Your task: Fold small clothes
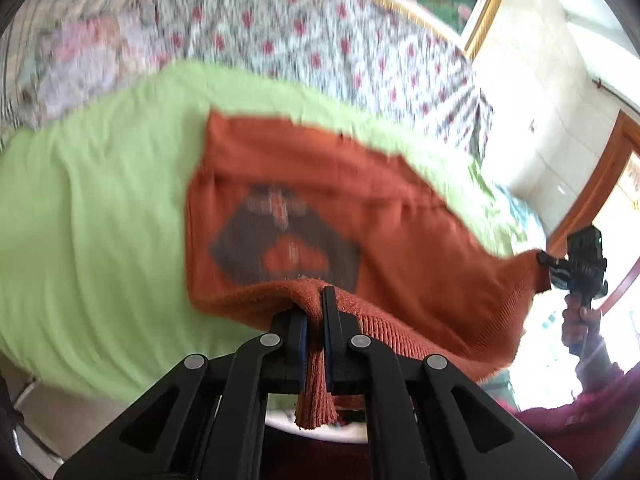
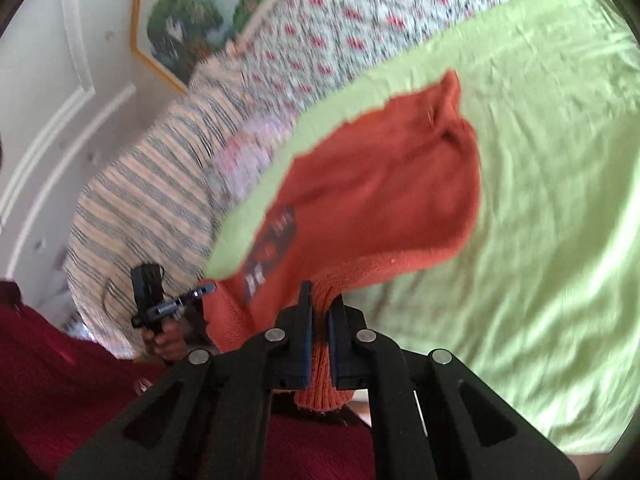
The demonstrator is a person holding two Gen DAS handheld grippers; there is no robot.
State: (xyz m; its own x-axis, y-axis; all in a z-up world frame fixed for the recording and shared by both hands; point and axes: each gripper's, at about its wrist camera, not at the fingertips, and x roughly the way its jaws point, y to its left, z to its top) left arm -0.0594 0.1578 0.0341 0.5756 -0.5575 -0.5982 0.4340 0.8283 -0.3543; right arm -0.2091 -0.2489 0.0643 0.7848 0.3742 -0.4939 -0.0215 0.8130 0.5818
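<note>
An orange knitted sweater [image 1: 360,200] with a dark printed patch on its front hangs over the green sheet [image 1: 100,220]. My left gripper [image 1: 316,304] is shut on its ribbed hem, which pokes out behind the pads. My right gripper [image 2: 320,304] is shut on another part of the ribbed hem of the sweater [image 2: 380,192]. The hem is stretched between the two grippers and lifted off the sheet [image 2: 560,200]; the far end of the sweater rests on it. The right gripper shows in the left wrist view [image 1: 544,260] and the left gripper in the right wrist view [image 2: 206,290].
A floral bedspread [image 1: 300,32] and a striped cloth [image 2: 140,208] lie beyond the green sheet. A small pinkish garment [image 1: 92,68] lies on the bed at the back. A framed picture [image 2: 192,12] hangs on the wall. The person's dark red clothing [image 2: 60,380] is close below.
</note>
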